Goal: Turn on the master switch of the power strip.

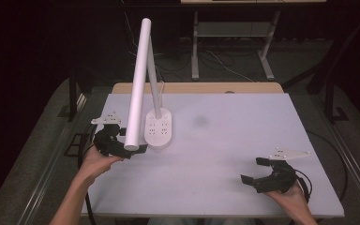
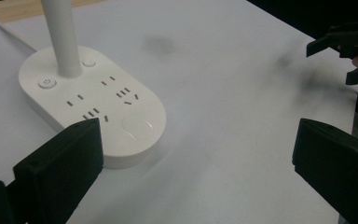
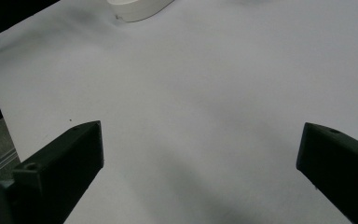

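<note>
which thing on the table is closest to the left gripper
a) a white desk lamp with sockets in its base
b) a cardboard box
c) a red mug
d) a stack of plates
a: the left gripper sits open right beside the white desk lamp, whose oval base carries sockets and a power button in the left gripper view, on the white table.

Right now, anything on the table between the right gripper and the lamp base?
No. In the high view the stretch of white table top between the right gripper and the lamp base is bare; the right gripper view agrees.
</note>
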Motion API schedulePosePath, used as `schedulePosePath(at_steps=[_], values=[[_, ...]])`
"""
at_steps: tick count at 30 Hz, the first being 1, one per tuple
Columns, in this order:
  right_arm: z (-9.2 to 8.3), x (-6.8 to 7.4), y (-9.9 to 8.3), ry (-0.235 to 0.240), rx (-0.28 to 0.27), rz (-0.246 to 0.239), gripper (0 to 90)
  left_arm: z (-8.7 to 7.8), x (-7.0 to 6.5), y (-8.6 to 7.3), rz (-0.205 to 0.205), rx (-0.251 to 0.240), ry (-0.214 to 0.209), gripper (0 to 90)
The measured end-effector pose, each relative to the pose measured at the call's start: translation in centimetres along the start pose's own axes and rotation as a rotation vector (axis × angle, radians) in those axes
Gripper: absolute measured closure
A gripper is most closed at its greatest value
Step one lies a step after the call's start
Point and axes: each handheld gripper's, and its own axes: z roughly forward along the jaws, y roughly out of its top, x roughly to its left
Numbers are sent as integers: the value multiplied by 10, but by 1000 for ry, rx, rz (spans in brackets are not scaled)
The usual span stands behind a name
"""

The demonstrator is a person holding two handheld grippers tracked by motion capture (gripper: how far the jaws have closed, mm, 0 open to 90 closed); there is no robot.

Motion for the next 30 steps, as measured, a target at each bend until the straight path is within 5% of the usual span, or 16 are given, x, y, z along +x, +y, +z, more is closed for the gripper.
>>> schedulePosePath(at_steps=[30], values=[[1,-2,-2,-4,7,4,0,10,26,34,27,67,35,15]])
